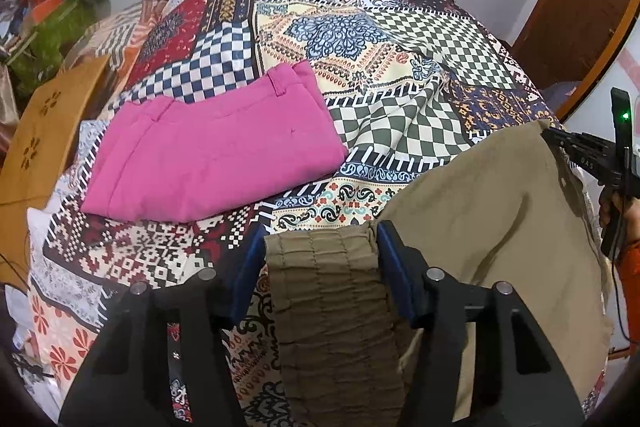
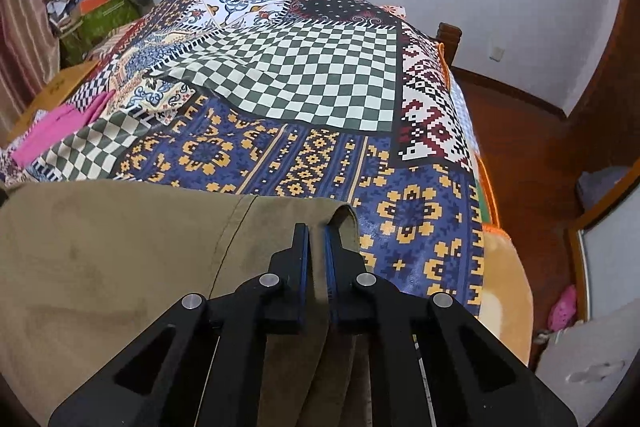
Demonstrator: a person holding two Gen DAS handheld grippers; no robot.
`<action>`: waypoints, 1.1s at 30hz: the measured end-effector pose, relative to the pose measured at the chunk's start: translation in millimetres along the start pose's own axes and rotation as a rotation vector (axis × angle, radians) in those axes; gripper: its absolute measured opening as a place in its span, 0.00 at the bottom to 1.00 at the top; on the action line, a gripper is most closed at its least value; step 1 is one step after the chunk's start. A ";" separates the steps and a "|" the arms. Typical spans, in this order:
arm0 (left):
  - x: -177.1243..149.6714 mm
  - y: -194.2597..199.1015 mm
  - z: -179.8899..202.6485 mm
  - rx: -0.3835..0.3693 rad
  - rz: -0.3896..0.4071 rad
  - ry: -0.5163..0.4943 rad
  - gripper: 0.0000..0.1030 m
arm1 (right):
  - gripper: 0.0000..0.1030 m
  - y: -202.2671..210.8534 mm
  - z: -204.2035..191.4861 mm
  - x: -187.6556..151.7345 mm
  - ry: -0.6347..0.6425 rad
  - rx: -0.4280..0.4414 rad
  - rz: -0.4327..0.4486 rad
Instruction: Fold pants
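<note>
Home bedroom: patchwork-covered bed (image 2: 304, 75), wooden floor (image 2: 532, 147).

1. Small pale letters are showing on the black body of the right gripper (image 1: 558, 141), at the right edge of the left wrist view; they are looking like "DAS", though they are too small to be sure of.
2. Nothing else is reading as text, label, brand or number in either view; the bedspread (image 2: 304, 155) is carrying only printed patterns.
</note>
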State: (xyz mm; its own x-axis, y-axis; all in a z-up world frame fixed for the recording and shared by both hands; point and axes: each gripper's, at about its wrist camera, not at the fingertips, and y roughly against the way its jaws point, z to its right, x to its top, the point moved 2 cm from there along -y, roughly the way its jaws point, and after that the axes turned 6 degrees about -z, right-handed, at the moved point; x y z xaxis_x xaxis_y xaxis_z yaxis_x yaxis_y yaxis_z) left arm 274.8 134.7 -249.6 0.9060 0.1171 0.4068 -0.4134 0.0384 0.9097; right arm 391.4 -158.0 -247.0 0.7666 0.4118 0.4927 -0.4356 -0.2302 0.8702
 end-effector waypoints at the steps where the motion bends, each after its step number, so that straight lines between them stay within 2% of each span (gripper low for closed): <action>1: 0.0 0.9 1.2 0.011 0.006 -0.009 0.55 | 0.06 -0.5 0.2 0.1 0.005 -0.007 0.000; 12: 5.7 -11.6 -9.4 0.023 0.000 0.032 0.55 | 0.05 -8.8 -3.5 7.5 0.061 -0.079 -0.018; 15: 6.4 -9.7 -7.3 0.033 -0.006 0.019 0.57 | 0.06 -15.4 -3.4 5.5 0.056 -0.044 -0.065; 17: 8.1 -1.3 -2.8 0.072 0.005 -0.002 0.62 | 0.06 -12.3 -6.2 6.8 0.070 -0.040 -0.076; 18: 8.8 4.1 -0.1 0.094 0.014 -0.017 0.64 | 0.07 -8.5 -7.9 8.0 0.072 -0.039 -0.078; 20: 10.7 17.6 4.2 0.128 0.047 -0.043 0.64 | 0.17 4.4 -12.5 12.4 0.068 -0.012 -0.066; 21: 11.4 25.6 5.5 0.126 0.066 -0.049 0.65 | 0.29 13.8 -15.8 15.4 0.060 0.005 -0.043; 22: 12.1 33.3 6.3 0.112 0.082 -0.050 0.66 | 0.41 20.8 -18.5 17.9 0.053 0.017 -0.023; 24: 13.0 46.9 8.3 0.055 0.110 -0.038 0.67 | 0.48 38.0 -29.2 24.3 0.046 0.059 0.028; 28: 9.6 51.5 16.7 -0.052 0.104 -0.038 0.67 | 0.48 51.6 -63.8 35.4 0.053 0.189 0.047; 33: 1.8 19.8 20.4 -0.079 0.002 -0.031 0.67 | 0.49 25.4 -118.8 27.8 0.117 0.280 -0.056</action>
State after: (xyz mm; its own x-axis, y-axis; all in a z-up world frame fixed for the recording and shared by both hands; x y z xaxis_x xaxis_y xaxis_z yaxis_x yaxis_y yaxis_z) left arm 270.1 115.5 -229.1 0.9070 0.0866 0.4121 -0.4201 0.1167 0.9000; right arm 345.5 -47.6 -211.6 0.7187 0.5259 0.4549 -0.2350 -0.4319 0.8707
